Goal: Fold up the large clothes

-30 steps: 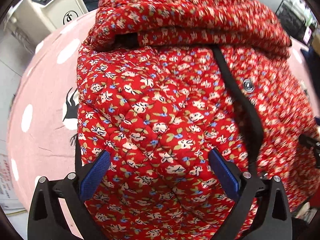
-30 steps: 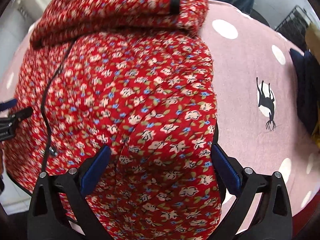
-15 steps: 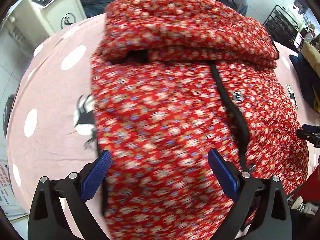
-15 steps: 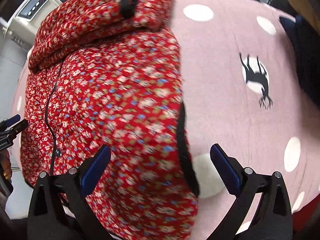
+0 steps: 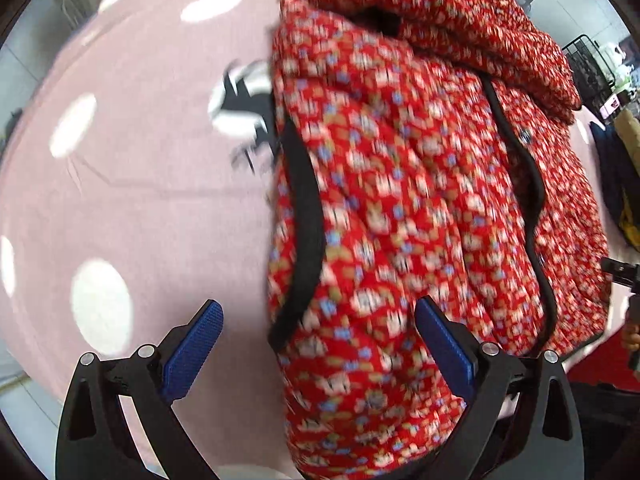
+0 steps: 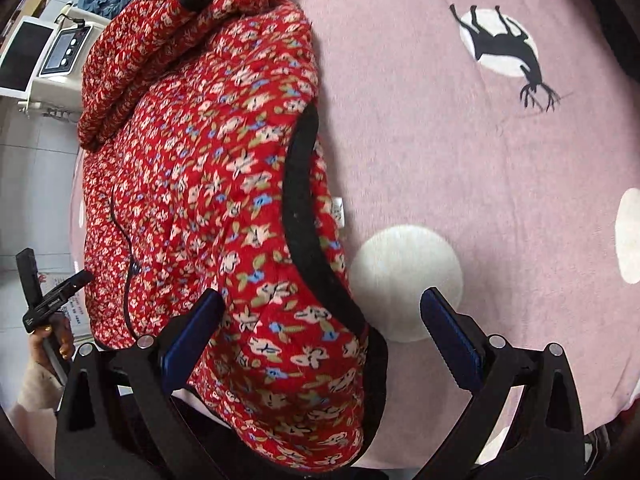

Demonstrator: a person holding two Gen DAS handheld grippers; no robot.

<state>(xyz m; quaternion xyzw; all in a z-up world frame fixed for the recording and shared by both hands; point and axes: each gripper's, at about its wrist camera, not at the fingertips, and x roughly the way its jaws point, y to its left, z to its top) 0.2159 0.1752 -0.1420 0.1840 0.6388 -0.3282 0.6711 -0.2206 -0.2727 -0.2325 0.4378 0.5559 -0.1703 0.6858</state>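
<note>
A red floral quilted jacket point(image 5: 420, 200) with black trim lies on the pink dotted cloth point(image 5: 140, 200), its far end folded back over itself. My left gripper point(image 5: 318, 306) is open at the jacket's left side, with the black-trimmed edge between its blue pads and nothing gripped. My right gripper point(image 6: 320, 295) is open at the jacket point(image 6: 208, 168) right side, its left pad over the fabric and its right pad over the cloth. The left gripper point(image 6: 52, 300), held by a hand point(image 6: 48, 344), shows at the far left of the right wrist view.
The pink cloth point(image 6: 460, 160) carries white dots and a black deer print point(image 6: 504, 48). A white appliance with a control panel point(image 6: 60, 52) stands beyond the jacket. Dark clothes point(image 5: 616, 168) and a wire rack point(image 5: 588, 64) lie to the right.
Both grippers have swung outward from over the jacket's middle to its side edges, left one leftward and right one rightward. Both stay open; the jacket stays on the cloth.
</note>
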